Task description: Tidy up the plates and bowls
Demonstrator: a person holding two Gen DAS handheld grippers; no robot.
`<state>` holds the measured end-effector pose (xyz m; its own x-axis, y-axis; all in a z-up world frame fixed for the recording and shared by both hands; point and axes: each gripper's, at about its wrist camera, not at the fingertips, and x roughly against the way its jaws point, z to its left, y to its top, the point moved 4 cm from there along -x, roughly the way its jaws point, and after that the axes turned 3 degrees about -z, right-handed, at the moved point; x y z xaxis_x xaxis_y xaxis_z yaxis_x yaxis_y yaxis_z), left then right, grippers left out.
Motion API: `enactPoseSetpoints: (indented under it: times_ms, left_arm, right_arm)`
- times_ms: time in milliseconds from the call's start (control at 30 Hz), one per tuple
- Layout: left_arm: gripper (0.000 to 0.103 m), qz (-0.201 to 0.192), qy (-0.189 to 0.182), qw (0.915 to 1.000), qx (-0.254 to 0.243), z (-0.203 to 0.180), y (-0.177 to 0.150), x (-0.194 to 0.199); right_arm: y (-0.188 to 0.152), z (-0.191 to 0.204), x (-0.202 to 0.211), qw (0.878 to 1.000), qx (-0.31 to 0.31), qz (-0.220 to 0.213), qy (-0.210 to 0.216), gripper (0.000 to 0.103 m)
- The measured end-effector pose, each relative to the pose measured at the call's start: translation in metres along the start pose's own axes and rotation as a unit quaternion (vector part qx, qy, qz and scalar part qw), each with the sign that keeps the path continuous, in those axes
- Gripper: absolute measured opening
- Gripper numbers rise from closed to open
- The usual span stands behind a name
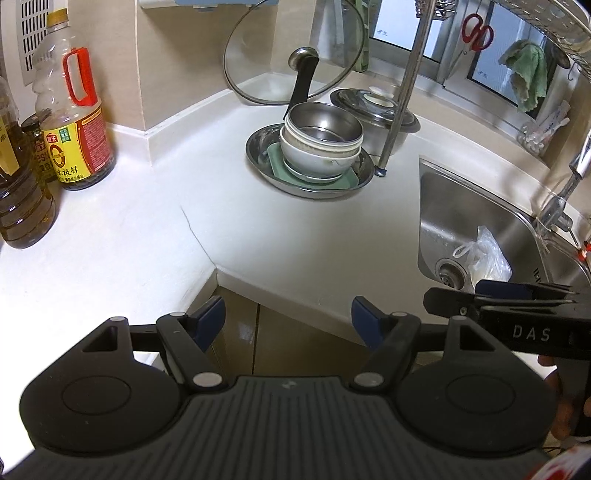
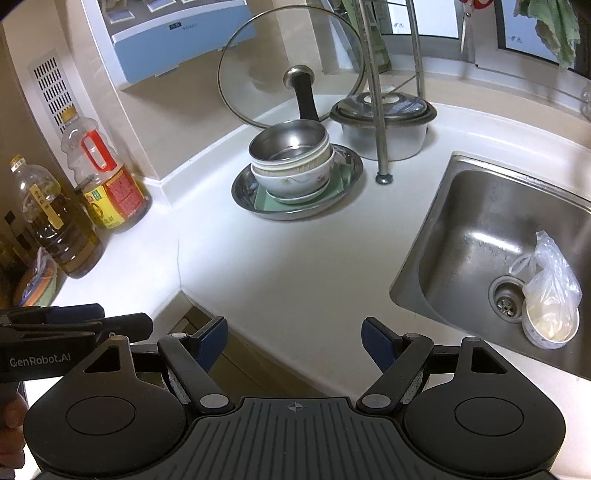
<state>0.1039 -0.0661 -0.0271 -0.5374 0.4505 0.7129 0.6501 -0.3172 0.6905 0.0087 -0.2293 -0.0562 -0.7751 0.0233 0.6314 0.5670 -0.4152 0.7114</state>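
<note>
Stack of bowls (image 1: 320,147) on a steel tray (image 1: 258,155), far across the worktop (image 1: 147,229), at 12 o'clock from both hands. Left fingers (image 1: 288,321) and right fingers (image 2: 295,338) spread, empty; neither clearly nearer.

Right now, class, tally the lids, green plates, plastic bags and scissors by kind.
Lids: 2, glass lid and steel lid
Green plate: 1
Plastic bag: 1
Scissors: 1
Total: 5

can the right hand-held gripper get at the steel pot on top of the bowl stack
Probably yes: the right hand-held gripper is open and empty, and only bare counter lies between it and the steel pot.
</note>
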Motion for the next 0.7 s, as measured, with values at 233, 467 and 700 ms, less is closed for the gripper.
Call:
enactPoseSetpoints:
  times_ms: [233, 467, 700]
  left_arm:
    - [0.073, 0.0, 0.002, 1.0, 0.001, -0.0009, 0.0031, -0.0026]
    - [0.073, 0.002, -0.001, 1.0, 0.0, -0.0027, 0.0047, -0.0057]
    - [0.073, 0.004, -0.002, 1.0, -0.001, -0.005, 0.0048, -0.0077]
  right_arm:
    - [0.0017, -0.0005, -0.0042, 1.0, 0.004, 0.003, 0.004, 0.079]
    - [0.002, -0.0035, -0.0056, 1.0, -0.001, 0.005, 0.003, 0.079]
    - [0.003, -0.0056, -0.0057, 1.0, -0.004, 0.005, 0.001, 0.079]
